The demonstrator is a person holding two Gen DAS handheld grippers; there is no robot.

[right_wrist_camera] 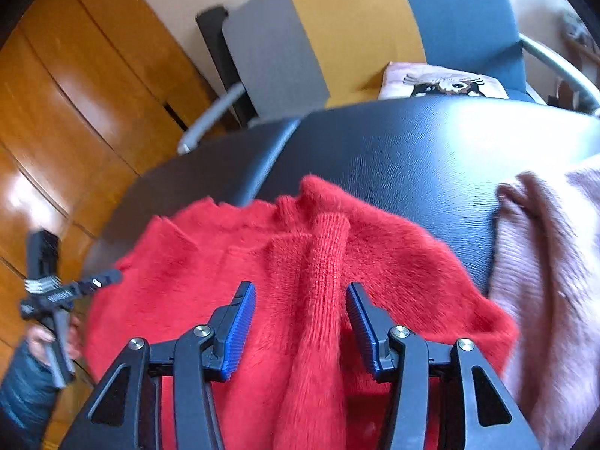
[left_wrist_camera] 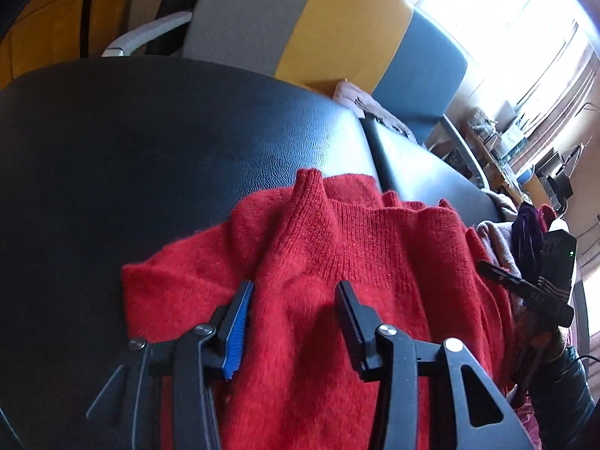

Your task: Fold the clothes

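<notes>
My left gripper [left_wrist_camera: 294,305] hung with its fingers apart over the fluffy red knitted sweater [left_wrist_camera: 337,281], clamping nothing. My right gripper [right_wrist_camera: 300,309] likewise stood parted, a ribbed fold of the sweater between the pads but apparently unpressed. The sweater lay bunched on the black leather cushion [left_wrist_camera: 150,142], so I judged the fold barely begun: spreading and folding remained. A pink knitted garment [right_wrist_camera: 543,262] waited just beside the sweater. I saw no containers.
</notes>
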